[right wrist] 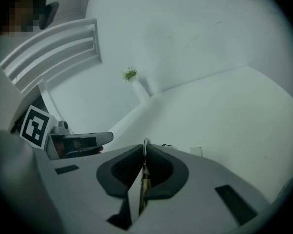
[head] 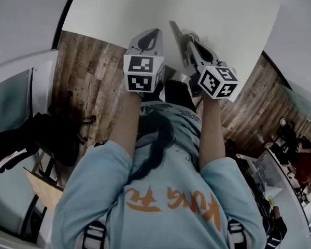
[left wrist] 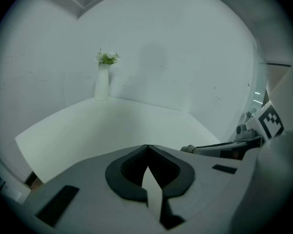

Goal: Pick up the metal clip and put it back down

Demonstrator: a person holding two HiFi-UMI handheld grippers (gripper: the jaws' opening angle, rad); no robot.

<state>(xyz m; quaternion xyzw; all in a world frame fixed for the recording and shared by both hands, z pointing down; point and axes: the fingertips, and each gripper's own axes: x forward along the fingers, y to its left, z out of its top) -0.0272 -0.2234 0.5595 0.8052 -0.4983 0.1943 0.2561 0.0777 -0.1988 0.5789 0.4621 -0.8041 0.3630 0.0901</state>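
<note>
Right gripper view: right gripper (right wrist: 145,147) has its jaws nearly together, clamped on the metal clip (right wrist: 145,142). The clip shows as a thin metal sliver pinched edge-on between the pads, poking out just past the tips. Clip and jaws sit over the white tabletop (right wrist: 224,116), well short of the white vase (right wrist: 139,89). The vase holds green sprigs and stands at the far edge against the wall, beyond the tips and slightly to their left. Can't tell whether the clip touches the tabletop or hangs just above it. Left gripper (left wrist: 147,149) has its jaws together at the tips with nothing between them. It's also well apart from the vase, which is ahead of it and off to its left. Head view puts both grippers side by side over the near part of the tabletop. They point away from the person, the right one tilted over on its side, and both are on the person's side of the vase. Each gripper's marker cube faces the head camera.
</note>
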